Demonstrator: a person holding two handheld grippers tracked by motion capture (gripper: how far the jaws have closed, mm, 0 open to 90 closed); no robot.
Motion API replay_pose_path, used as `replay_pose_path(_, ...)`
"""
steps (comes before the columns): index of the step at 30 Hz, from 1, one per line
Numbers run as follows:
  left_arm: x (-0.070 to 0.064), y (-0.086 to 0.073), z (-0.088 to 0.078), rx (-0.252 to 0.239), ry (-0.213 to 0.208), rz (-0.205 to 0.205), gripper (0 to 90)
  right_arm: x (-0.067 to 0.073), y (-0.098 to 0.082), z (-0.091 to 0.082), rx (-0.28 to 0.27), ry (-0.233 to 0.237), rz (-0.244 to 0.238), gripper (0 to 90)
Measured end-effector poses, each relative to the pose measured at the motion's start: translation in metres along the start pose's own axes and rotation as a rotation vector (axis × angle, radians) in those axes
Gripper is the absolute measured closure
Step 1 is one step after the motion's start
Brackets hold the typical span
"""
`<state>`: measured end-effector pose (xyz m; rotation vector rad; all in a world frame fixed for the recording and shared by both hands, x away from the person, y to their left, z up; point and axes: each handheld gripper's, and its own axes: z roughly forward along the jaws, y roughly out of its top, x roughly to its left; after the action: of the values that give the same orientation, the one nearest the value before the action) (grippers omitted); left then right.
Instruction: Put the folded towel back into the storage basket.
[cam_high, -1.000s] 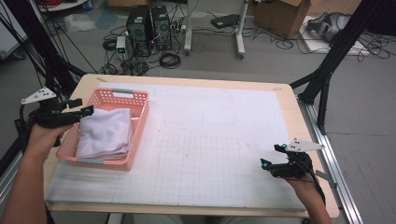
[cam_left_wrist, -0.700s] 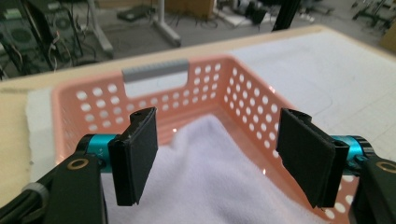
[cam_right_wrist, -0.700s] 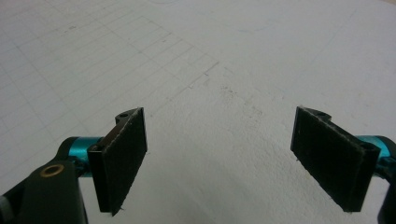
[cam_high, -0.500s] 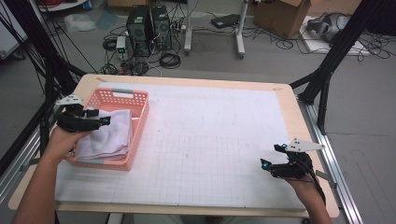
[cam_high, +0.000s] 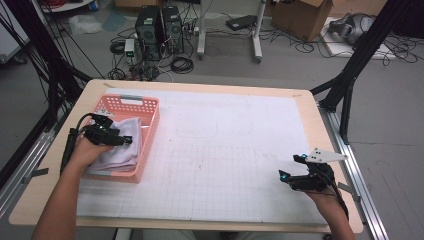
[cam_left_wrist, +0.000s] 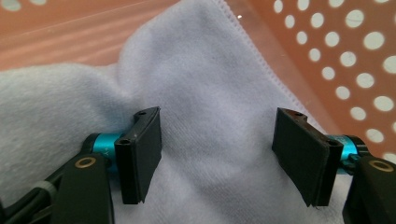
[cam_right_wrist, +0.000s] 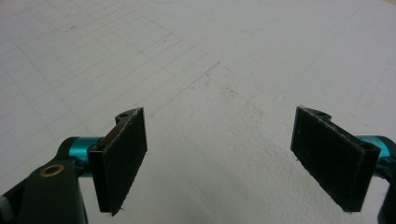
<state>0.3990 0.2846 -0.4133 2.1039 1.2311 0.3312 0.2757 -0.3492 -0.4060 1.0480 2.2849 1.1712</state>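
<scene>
Over the towel in the pink basket, the left tool gapes empty.

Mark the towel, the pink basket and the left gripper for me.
towel (cam_left_wrist: 210, 84), left gripper view: on the cloth between the open jaws.
pink basket (cam_high: 131, 100), high view: on its far rim.
left gripper (cam_high: 129, 141), high view: at its jaw tips over the towel.

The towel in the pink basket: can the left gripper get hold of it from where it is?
Probably yes. The left gripper is open right over the towel in the basket, with nothing between.
</scene>
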Motion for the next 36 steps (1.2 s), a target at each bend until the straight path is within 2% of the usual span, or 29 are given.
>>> replay_pose_path(2,-0.001,0.001,0.003,-0.013,-0.020,0.024,33.8,0.000,0.000,0.000,0.001,0.001,-0.005,17.2)
replay_pose_path(5,-0.003,0.003,0.007,-0.032,-0.030,0.086,36.7,0.001,0.000,0.001,0.005,0.004,-0.006,17.2)
replay_pose_path(7,-0.003,0.004,0.006,-0.050,-0.018,0.086,36.9,0.001,0.000,0.002,0.005,0.006,-0.004,17.2)
replay_pose_path(9,-0.001,0.006,0.000,-0.102,0.010,0.061,35.5,0.001,0.000,0.002,0.004,0.005,-0.007,17.2)
replay_pose_path(11,0.001,0.008,-0.012,-0.187,0.013,0.037,30.8,0.000,0.000,0.001,0.002,0.004,-0.005,17.2)
replay_pose_path(13,0.001,0.009,-0.025,-0.287,0.015,0.012,30.2,0.000,0.000,0.000,0.002,0.004,-0.001,17.2)
replay_pose_path(17,-0.005,0.009,-0.049,-0.469,0.005,-0.017,23.1,0.000,0.001,-0.001,-0.006,0.002,-0.003,17.1)
replay_pose_path(20,-0.015,0.008,-0.061,-0.552,0.032,-0.024,17.8,0.001,0.002,-0.002,-0.013,0.002,-0.003,17.2)
replay_pose_path(24,-0.028,0.006,-0.073,-0.655,0.030,-0.057,17.7,0.002,0.002,0.000,-0.012,0.005,-0.005,17.2)
replay_pose_path(26,-0.037,0.005,-0.077,-0.680,0.037,-0.056,17.7,0.003,0.002,0.001,-0.012,0.008,-0.008,17.1)
replay_pose_path(28,-0.047,0.005,-0.080,-0.696,0.063,-0.039,17.7,0.003,0.003,0.002,-0.018,0.008,-0.016,17.2)
replay_pose_path(30,-0.059,0.005,-0.081,-0.725,0.059,-0.031,17.7,0.005,0.004,0.002,-0.021,0.010,-0.019,17.2)
replay_pose_path(32,-0.072,0.005,-0.081,-0.748,0.063,-0.006,17.7,0.006,0.004,0.004,-0.024,0.012,-0.024,17.1)
replay_pose_path(35,-0.093,0.007,-0.075,-0.752,0.060,0.042,16.7,0.008,0.005,0.006,-0.036,0.007,-0.033,17.2)
replay_pose_path(36,-0.100,0.008,-0.072,-0.738,0.052,0.054,16.7,0.009,0.006,0.006,-0.042,0.002,-0.032,17.1)
